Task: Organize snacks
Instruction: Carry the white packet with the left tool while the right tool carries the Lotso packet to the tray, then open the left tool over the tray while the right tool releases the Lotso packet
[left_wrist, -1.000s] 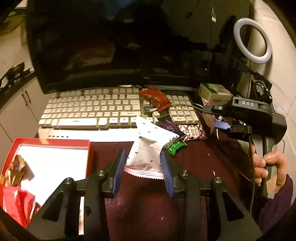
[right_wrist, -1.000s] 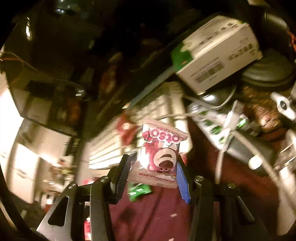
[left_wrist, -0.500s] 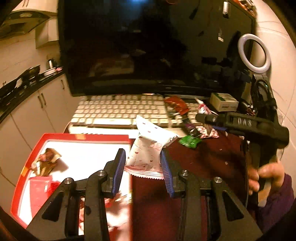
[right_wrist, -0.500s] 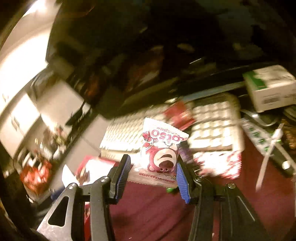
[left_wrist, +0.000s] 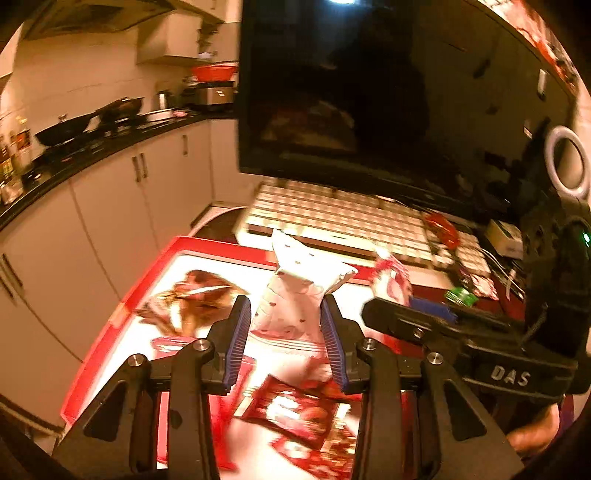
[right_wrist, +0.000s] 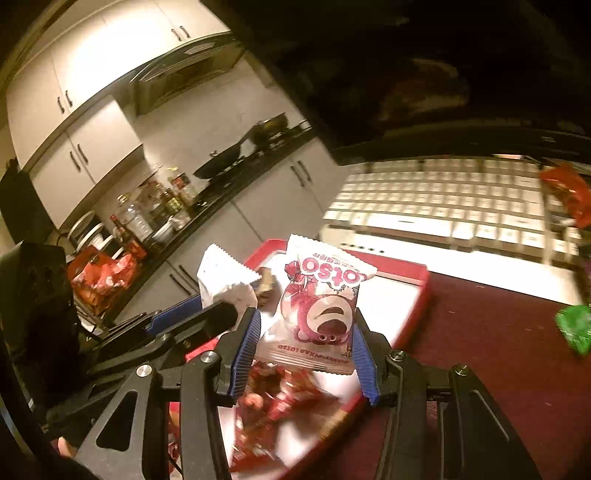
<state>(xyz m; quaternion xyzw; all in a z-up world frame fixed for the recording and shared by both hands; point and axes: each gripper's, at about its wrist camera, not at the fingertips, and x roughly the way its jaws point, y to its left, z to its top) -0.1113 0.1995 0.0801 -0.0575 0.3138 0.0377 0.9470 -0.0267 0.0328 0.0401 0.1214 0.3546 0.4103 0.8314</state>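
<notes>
Pinching white heart-print packet (left_wrist: 295, 295), left hand-held gripper (left_wrist: 286, 339); right hand-held gripper (right_wrist: 306, 350) clamps pink bear packet (right_wrist: 321, 306), both above red tray (left_wrist: 122, 314)

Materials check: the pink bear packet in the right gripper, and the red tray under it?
Pink bear packet: looks like thin glossy plastic film, judging by its serrated crimped ends, puffed body and printed surface. Red tray: rigid, red rim with white floor; plastic or coated card, I cannot tell which.
</notes>
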